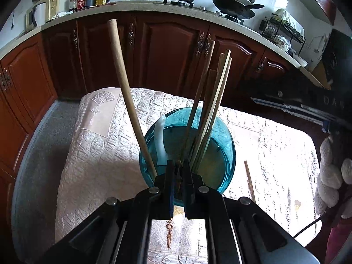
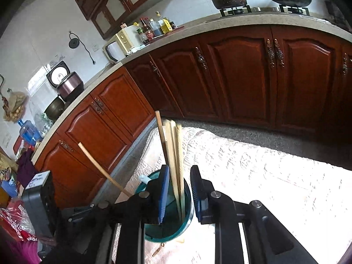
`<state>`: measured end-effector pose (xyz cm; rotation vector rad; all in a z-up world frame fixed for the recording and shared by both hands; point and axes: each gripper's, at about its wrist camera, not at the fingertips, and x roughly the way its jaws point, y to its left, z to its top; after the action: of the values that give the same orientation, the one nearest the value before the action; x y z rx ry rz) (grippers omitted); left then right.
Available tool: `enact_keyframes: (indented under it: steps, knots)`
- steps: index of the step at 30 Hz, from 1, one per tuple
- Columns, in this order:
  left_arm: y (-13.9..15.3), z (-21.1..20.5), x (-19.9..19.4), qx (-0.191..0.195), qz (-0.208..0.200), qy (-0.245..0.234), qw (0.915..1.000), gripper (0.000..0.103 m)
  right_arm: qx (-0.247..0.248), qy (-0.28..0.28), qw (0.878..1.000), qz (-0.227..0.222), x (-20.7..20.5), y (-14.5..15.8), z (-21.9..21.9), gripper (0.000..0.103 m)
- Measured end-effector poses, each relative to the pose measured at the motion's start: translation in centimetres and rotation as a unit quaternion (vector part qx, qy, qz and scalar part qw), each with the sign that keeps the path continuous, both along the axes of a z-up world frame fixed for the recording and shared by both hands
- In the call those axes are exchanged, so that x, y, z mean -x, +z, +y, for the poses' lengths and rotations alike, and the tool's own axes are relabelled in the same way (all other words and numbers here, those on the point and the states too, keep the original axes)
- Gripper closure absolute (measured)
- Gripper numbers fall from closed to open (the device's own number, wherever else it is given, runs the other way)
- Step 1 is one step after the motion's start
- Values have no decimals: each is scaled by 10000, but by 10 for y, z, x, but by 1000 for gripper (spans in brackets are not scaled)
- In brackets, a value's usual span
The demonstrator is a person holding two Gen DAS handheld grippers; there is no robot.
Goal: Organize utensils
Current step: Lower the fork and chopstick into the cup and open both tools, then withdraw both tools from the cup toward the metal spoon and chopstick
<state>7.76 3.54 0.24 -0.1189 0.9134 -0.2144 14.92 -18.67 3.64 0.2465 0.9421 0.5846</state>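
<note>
On desk w/ quilted cloth: teal holder point(image 1: 222, 140) w/ upright chopsticks point(image 2: 176, 154). Left tool point(image 1: 178, 165) pinches holder's near rim; right tool point(image 2: 180, 176) spread around chopsticks. Holder base hidden.

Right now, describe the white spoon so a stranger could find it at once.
On the quilted table stands a blue holder full of utensils. The white spoon leans at its left rim, the only pale, glossy piece among wooden chopsticks and a long wooden handle.

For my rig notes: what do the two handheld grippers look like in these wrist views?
The left gripper and right gripper both have matte black linkage arms with round silver pivot pins and flat blue finger pads. A thin black cable runs at the left view's lower right.
</note>
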Motion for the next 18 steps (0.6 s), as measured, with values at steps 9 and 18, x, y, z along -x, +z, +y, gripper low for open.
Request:
enact_keyframes:
  steps: [9,18]
  knots:
    - [9,1,12,47,-26,-6,10000,65,53,-61,9997,250,25,-12,-17,78]
    - [23,-3,30,-10,-193,-19,9998,64,294,-170,9978,563,57,-45,-37,78]
